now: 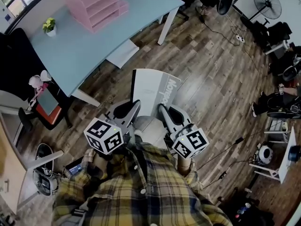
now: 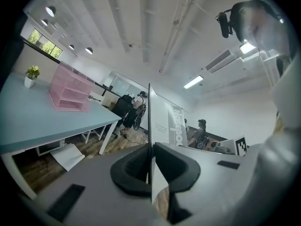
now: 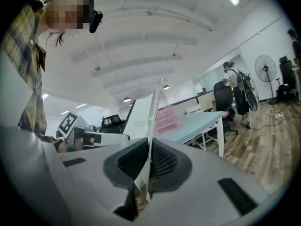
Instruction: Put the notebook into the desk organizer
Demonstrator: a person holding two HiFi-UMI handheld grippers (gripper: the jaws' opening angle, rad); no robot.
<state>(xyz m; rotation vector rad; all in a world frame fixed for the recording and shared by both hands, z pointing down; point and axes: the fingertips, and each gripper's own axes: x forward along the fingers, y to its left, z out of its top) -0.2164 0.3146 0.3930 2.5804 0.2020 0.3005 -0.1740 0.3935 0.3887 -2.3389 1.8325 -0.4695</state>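
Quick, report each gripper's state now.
Left gripper: shut on the notebook.
Right gripper: shut on the same notebook.

The notebook [image 1: 153,91] is being held at its near left corner by the left gripper [image 1: 133,108] and at its near right corner by the right gripper [image 1: 163,111]. Well ahead, the desk organizer [image 1: 96,6] is being borne by the table [image 1: 70,51], a potted plant [image 1: 49,26] to its left.

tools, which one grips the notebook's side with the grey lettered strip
The right tool: the notebook's grey lettered strip runs down its side; the left tool clamps the plain white side.
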